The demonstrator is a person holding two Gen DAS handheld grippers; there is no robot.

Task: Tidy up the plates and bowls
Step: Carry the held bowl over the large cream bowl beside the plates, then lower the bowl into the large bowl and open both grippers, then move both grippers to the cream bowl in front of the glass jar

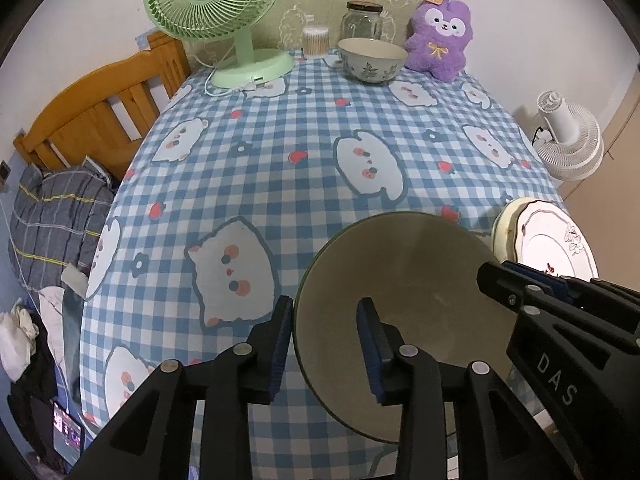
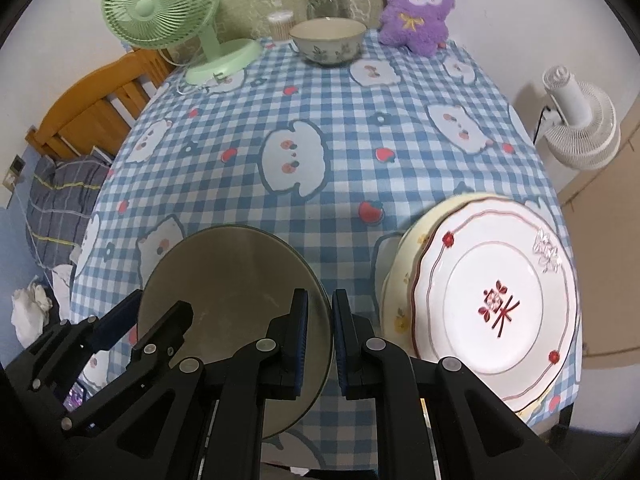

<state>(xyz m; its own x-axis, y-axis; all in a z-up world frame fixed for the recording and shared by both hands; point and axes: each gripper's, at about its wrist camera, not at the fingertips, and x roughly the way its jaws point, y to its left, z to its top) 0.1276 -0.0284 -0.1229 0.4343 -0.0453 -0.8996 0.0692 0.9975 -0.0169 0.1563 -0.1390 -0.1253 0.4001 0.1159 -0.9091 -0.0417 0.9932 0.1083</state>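
A grey-olive bowl [image 1: 404,292] with a dark rim is near the table's front edge. My left gripper [image 1: 325,308] is open and straddles the bowl's left rim, one finger outside and one inside, the pads clear of the wall. My right gripper [image 2: 320,300] is shut on the bowl's [image 2: 228,276] right rim; in the left wrist view the right gripper [image 1: 500,270] clamps that rim from the side. To the right, a white plate [image 2: 492,292] with red flowers lies on a cream plate [image 2: 400,272]. A floral bowl [image 2: 328,46] stands at the back.
A green fan [image 1: 216,4], a cotton-swab tub [image 1: 316,40], a glass jar [image 1: 362,20] and a purple plush toy [image 1: 438,36] line the back of the checked tablecloth [image 1: 280,184]. A wooden bed frame [image 1: 104,112] is on the left, a white fan [image 1: 568,136] on the right.
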